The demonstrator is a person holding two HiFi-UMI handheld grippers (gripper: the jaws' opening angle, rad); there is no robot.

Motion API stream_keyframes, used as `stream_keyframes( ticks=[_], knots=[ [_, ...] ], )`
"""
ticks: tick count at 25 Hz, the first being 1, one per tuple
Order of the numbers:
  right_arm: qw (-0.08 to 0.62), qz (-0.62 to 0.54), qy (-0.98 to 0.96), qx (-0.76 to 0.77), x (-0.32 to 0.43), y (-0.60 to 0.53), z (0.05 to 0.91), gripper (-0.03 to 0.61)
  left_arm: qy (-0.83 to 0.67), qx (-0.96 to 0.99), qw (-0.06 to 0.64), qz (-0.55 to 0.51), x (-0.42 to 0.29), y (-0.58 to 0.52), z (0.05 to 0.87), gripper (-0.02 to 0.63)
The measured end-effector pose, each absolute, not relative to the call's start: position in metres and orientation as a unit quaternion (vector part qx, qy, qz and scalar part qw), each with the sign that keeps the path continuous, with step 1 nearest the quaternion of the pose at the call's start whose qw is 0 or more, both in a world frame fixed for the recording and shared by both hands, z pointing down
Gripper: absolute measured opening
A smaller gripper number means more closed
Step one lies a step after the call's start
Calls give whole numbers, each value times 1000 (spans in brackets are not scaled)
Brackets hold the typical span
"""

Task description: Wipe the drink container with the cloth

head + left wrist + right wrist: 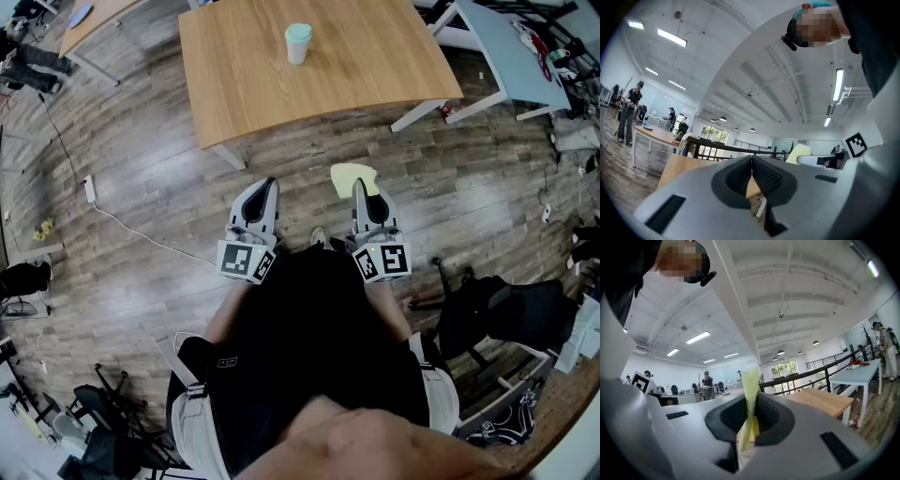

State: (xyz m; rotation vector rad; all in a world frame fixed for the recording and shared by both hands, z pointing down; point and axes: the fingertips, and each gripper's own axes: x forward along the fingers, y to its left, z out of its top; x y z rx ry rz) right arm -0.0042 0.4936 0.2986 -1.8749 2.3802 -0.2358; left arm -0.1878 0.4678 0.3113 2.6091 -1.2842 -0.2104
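Right claw (364,187) is clamped on the yellow cloth (351,174), left claw (266,186) closed on nothing. Cup (298,43) sits well off on the table (394,56), so I'd walk up first, then steady it with the left while wiping.

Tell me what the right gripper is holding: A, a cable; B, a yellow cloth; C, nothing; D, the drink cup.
B: the right gripper is shut on the yellow cloth, while the drink cup stands apart on the table.
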Motion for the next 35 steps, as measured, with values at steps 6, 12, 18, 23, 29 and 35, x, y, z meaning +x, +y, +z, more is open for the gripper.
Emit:
stream_keyframes(
  ticks=[6,12,18,23,29,35],
  knots=[
    [52,-79,783,-615,-4,492,303,44,-438,889,114,-73,-188,466,313,23],
    [48,-78,778,-621,-7,493,301,44,-435,890,116,-71,-192,468,315,23],
    [59,-82,775,-623,-19,491,302,44,-428,893,120,-66,-205,466,320,23],
    [49,-79,769,-632,-38,493,300,44,-417,898,123,-62,-222,466,322,25],
    [50,-84,763,-639,-57,492,307,44,-401,906,125,-57,-240,467,326,24],
    [48,-86,757,-645,-77,490,312,44,-388,912,125,-52,-253,463,328,23]
  ],
)
